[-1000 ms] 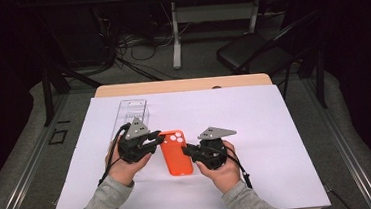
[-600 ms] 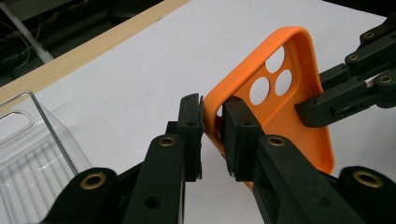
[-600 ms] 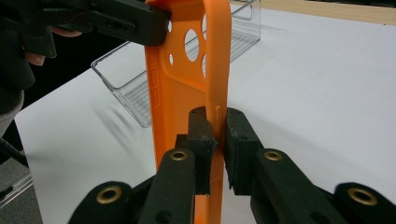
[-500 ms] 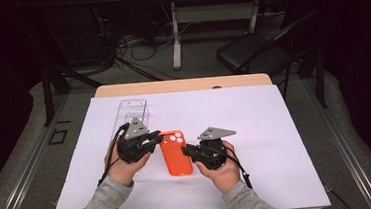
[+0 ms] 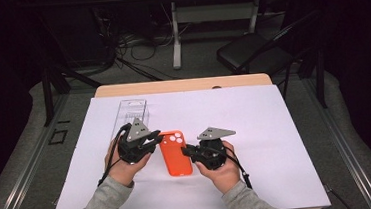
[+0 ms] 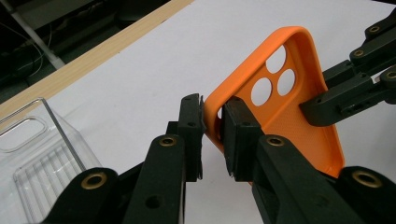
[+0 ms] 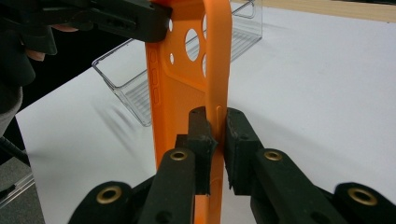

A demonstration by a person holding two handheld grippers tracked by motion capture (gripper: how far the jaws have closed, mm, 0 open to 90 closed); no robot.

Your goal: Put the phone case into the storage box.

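An orange phone case (image 5: 174,153) with camera holes is held above the white sheet between both grippers. My left gripper (image 5: 154,140) is shut on the case's left rim near the camera holes; in the left gripper view its jaws pinch the orange case (image 6: 275,102) wall, gripper (image 6: 212,135). My right gripper (image 5: 187,152) is shut on the right rim; in the right gripper view the orange case (image 7: 187,84) stands edge-on between the jaws, gripper (image 7: 217,140). The other gripper clamps the case's far side in each gripper view.
A clear plastic tray (image 5: 131,113) lies on the white sheet (image 5: 275,127) just behind my left hand, also seen as the clear tray (image 6: 42,158) and clear tray (image 7: 135,79). The wooden table edge (image 5: 182,85) runs along the back. A chair and cables sit beyond.
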